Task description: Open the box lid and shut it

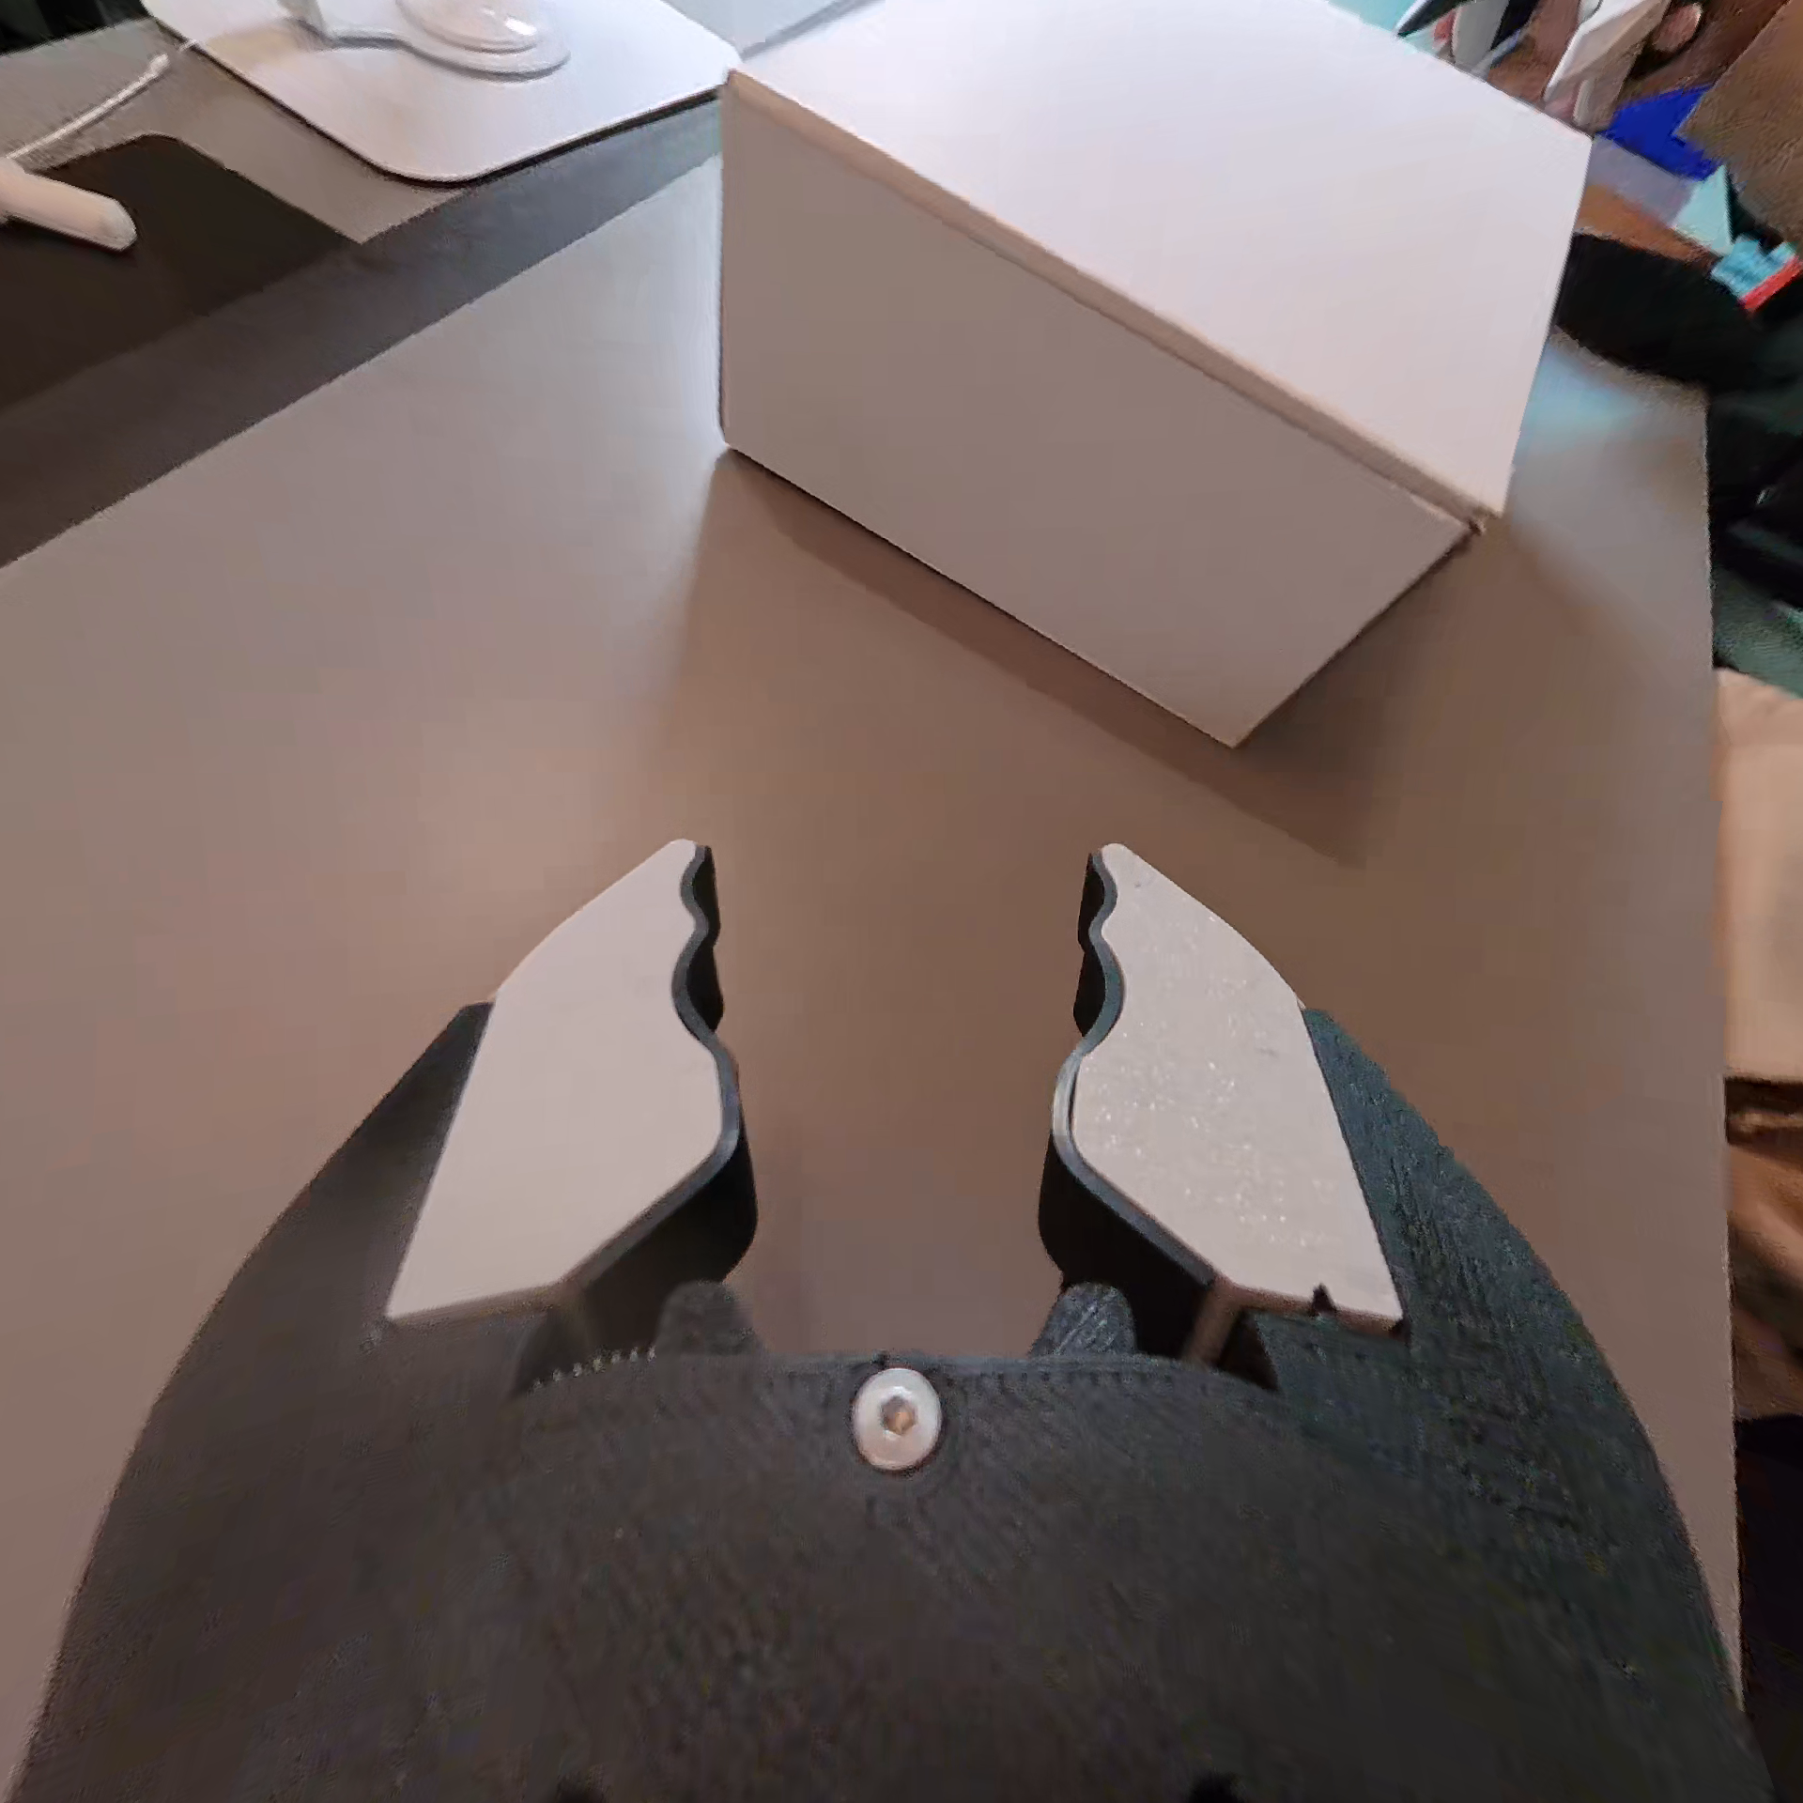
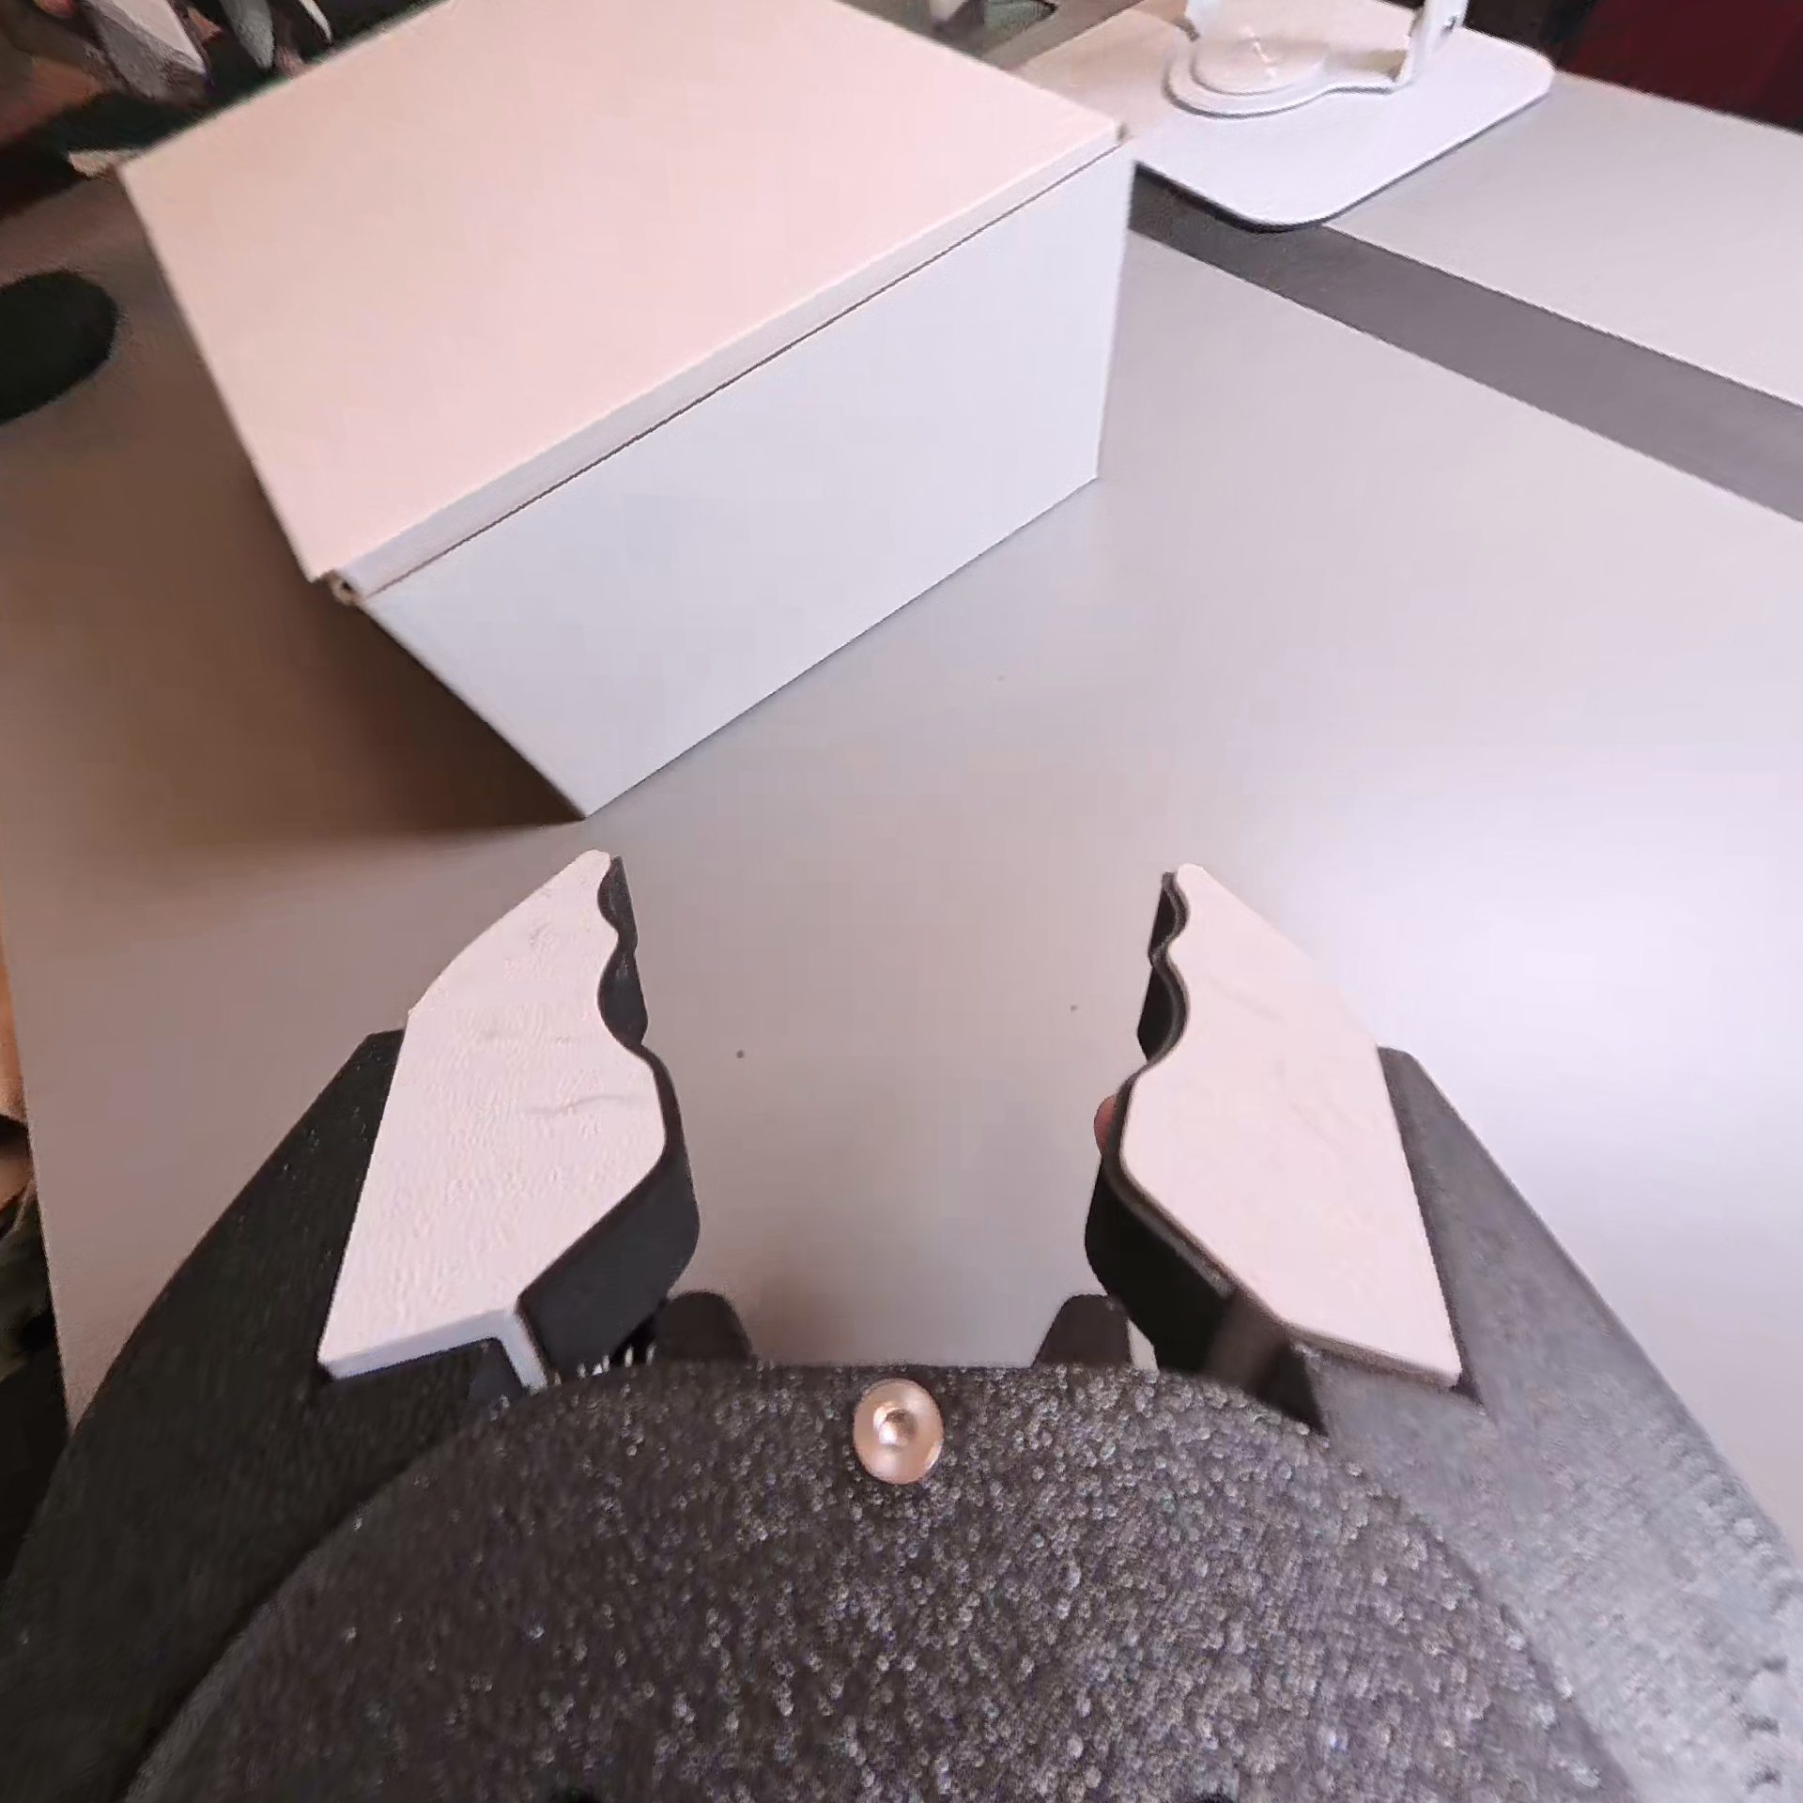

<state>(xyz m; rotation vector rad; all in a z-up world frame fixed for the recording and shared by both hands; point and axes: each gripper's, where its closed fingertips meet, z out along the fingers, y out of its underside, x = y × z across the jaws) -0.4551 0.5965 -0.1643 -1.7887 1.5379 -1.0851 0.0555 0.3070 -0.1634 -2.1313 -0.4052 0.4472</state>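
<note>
A white cardboard box [image 1: 1024, 468] stands on the grey table, with its flat lid [image 1: 1220, 176] lying shut on top. In the right wrist view the box [image 2: 761, 546] is ahead and to the left, its lid [image 2: 546, 254] down with a thin seam along the front edge. My left gripper [image 1: 898, 868] is open and empty, hovering above the table short of the box's near corner. My right gripper [image 2: 893, 878] is open and empty too, just short of the box's near lower corner.
A white flat stand base [image 1: 439, 68] with a clear rounded foot sits at the back; it also shows in the right wrist view [image 2: 1346, 107]. A dark strip [image 2: 1522, 312] runs across the table. The table edge [image 1: 1717, 878] lies to the right, with clutter beyond.
</note>
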